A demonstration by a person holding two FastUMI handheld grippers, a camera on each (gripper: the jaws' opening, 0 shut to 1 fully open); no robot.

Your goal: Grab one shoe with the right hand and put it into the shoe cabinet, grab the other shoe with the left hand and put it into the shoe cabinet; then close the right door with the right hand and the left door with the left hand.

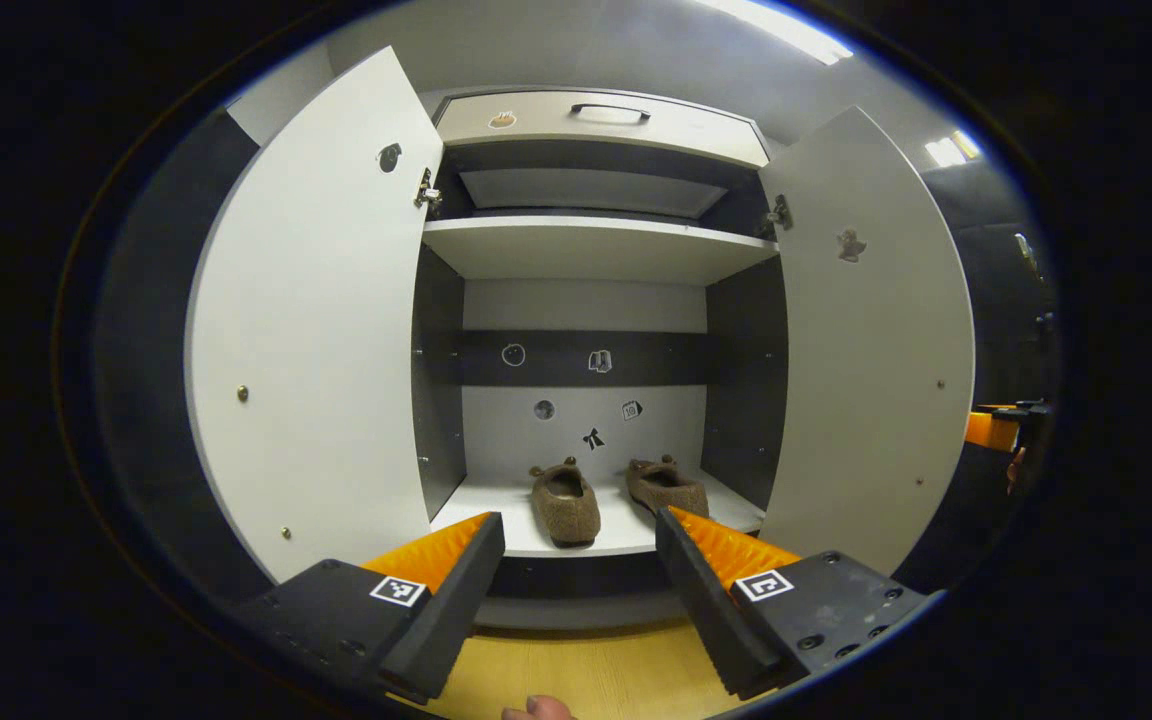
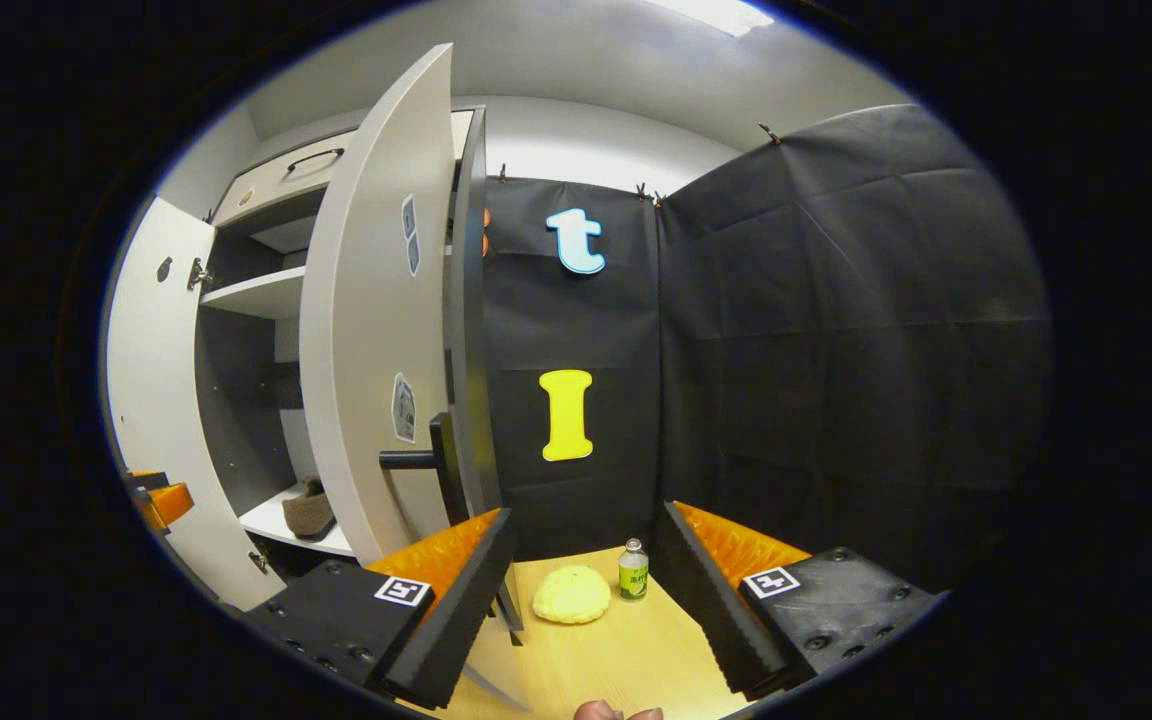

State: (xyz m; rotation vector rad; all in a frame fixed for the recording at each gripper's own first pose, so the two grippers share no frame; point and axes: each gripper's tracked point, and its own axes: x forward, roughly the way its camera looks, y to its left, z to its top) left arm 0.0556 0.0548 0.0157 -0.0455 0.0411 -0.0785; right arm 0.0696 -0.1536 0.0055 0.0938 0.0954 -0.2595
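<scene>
Nearest to us in the left gripper view, our left gripper point(image 1: 580, 590) hangs released, its fingers spread wide with nothing between them, above the pale wooden floor point(image 1: 586, 675). Beyond it stands the shoe cabinet point(image 1: 586, 250) with both doors swung open. On its lowest shelf point(image 1: 616, 525) we see two brown, fuzzy slip-on shoes side by side, heels toward us: the left shoe point(image 1: 566, 505) near the shelf's front edge, the right shoe point(image 1: 667, 487) set slightly deeper.

Our right gripper point(image 2: 584, 590) is likewise released, fingers apart and empty, beside the right door point(image 2: 371, 350), whose dark handle point(image 2: 421, 458) sticks out just above one finger. Past it on the floor lie a yellow sponge-like lump point(image 2: 571, 595) and a small green-labelled bottle point(image 2: 633, 570), near each other.
</scene>
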